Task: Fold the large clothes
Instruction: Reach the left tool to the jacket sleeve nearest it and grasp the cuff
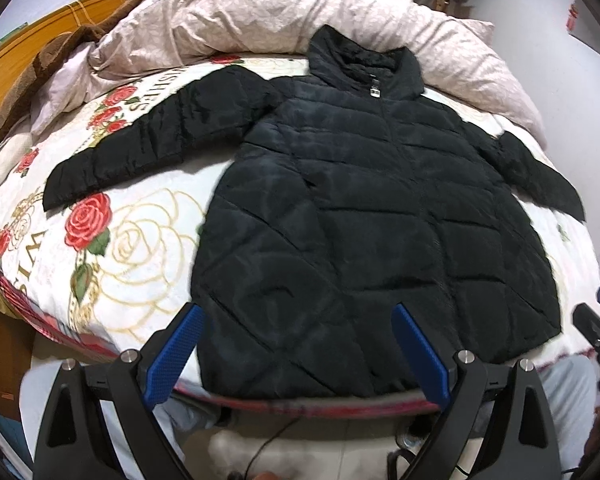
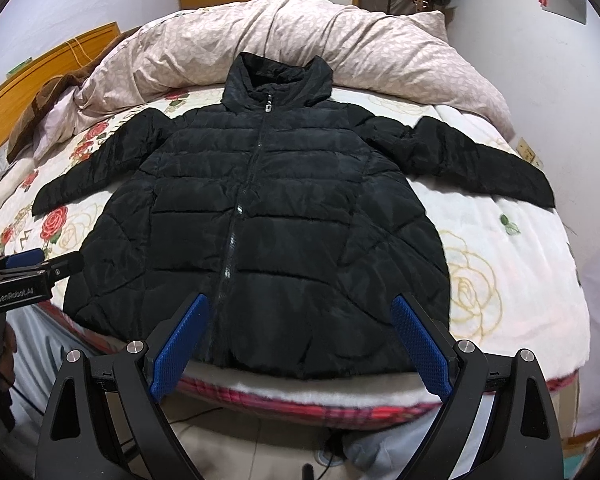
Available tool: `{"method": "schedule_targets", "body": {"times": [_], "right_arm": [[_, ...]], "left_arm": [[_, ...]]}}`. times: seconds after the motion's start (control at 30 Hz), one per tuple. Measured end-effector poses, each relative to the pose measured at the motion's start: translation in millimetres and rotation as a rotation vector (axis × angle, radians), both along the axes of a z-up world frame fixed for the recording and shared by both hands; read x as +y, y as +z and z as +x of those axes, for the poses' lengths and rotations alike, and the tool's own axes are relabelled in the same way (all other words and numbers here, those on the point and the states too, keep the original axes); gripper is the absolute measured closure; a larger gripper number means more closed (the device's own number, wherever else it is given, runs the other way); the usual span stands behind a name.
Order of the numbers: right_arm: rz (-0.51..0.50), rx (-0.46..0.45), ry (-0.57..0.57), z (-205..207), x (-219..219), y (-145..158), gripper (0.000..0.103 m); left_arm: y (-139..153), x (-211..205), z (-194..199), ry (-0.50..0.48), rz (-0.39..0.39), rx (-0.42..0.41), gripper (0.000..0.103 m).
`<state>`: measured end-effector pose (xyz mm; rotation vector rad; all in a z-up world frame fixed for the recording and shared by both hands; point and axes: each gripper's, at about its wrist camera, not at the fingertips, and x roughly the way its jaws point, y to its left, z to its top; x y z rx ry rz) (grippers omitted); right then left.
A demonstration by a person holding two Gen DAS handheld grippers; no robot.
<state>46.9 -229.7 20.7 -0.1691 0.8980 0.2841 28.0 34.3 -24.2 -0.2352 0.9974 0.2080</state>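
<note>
Black quilted jacket (image 2: 260,208): lies flat, front up, on the bed (image 2: 520,280); zip closed, collar toward the far side, both sleeves spread outward, hem at the near edge of the mattress.
Left tool (image 1: 296,344): jaws wide apart, blue pads (image 1: 176,352) empty; it hovers over the near hem on the jacket's left half and grips nothing. Contact with the cloth cannot be judged from this angle.
Right tool (image 2: 300,340): jaws wide apart, blue pads (image 2: 420,344) empty; it is held above the hem just right of the zip (image 2: 236,220), with nothing between the fingers.
Bed cover: white quilted sheet with red roses (image 1: 90,216) and gold outline flowers; a red plaid edge (image 2: 300,400) shows along the near side.
Duvet (image 2: 300,40): pale pink, bunched along the far side, just behind the jacket's collar.
Left wrist view only: the printed lettering beside the roses, the jacket's left sleeve at full length, and the other tool's black frame at the right border.
Right wrist view only: the full zip line with its silver pull (image 2: 268,106), the right sleeve at full length, and the left tool's body with a printed label at the left border.
Headboard (image 1: 48,36): orange wood, at the left; a brown blanket (image 1: 60,64) is heaped by it.
</note>
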Motion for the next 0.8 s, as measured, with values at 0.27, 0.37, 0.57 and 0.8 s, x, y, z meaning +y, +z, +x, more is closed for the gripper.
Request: {"method": "schedule_targets", "body": {"times": [0.27,0.37,0.57,0.8], "right_arm": [[-0.012,0.041,0.049,53.6,28.3,-22.0,0.01],[-0.015,0.055,0.065,75.2,40.8,-31.0,0.01],[-0.027,0.062,0.093,112.0,65.7,-47.7,0.01],[-0.047,0.071,0.125,150.3,93.5,-64.6,0.01]], "left_arm": [[-28.0,72.7,35.7,0.16,0.0,0.004,0.006],[-36.6,106.0,47.8,0.241,0.019,-0.001,0.011],[-54.9,163.6,71.5,0.347,0.023,-0.006,0.013],[-83.3,222.2,89.2,0.457,-0.024,0.007,0.013]]}}
